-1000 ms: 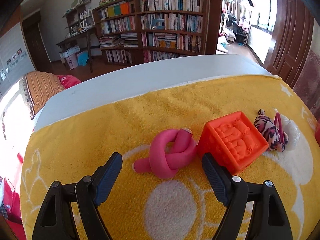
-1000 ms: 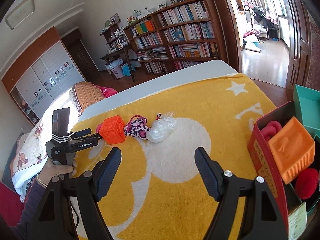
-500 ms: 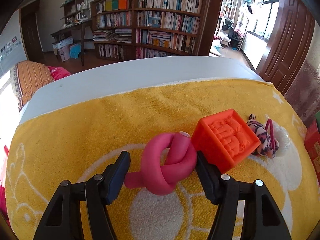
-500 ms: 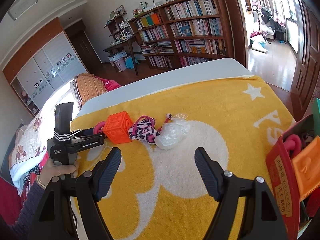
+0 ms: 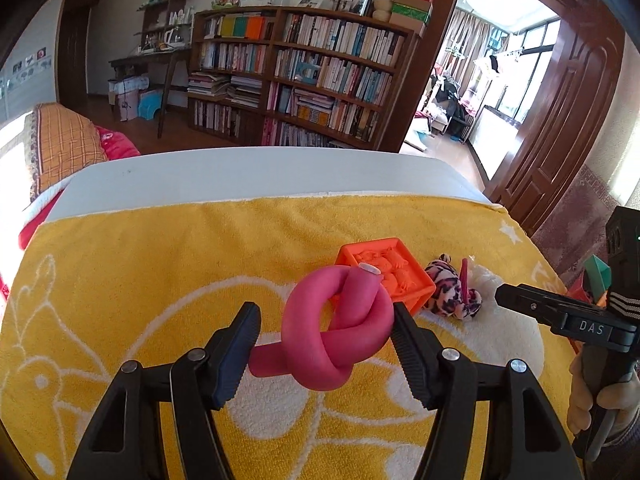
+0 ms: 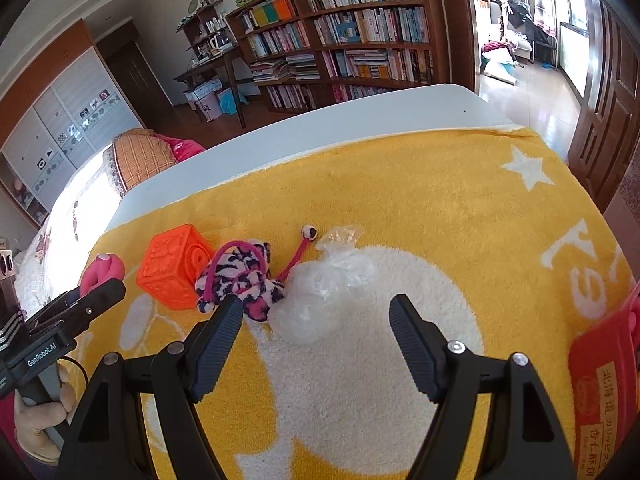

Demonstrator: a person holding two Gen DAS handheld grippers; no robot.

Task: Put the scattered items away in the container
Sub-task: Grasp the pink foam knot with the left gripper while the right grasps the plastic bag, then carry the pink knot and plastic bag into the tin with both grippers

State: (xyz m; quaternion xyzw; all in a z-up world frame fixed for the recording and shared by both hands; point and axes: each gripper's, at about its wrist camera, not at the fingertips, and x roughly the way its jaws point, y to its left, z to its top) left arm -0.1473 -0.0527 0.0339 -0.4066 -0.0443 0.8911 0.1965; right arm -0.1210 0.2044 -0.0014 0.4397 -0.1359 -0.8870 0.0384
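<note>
A pink knotted foam toy (image 5: 336, 332) lies on the yellow towel (image 5: 140, 264) between the fingers of my left gripper (image 5: 324, 340), whose jaws touch it on both sides. Behind it stand an orange embossed cube (image 5: 390, 270), a pink leopard plush (image 5: 452, 292) and a crumpled clear bag (image 6: 324, 296). My right gripper (image 6: 316, 328) is open and empty, its jaws around the near side of the clear bag, its left finger by the plush (image 6: 244, 280). The red container (image 6: 604, 384) is at the right edge.
The towel covers a white table (image 5: 260, 176). A bookcase (image 5: 304, 76) and a doorway stand beyond the far edge. The left gripper's body (image 6: 60, 320) shows at the left of the right wrist view. The orange cube (image 6: 176, 268) sits beside the plush.
My left gripper moved forward and closed around the pink knotted toy. My right gripper swung left from the container to the clear bag and plush.
</note>
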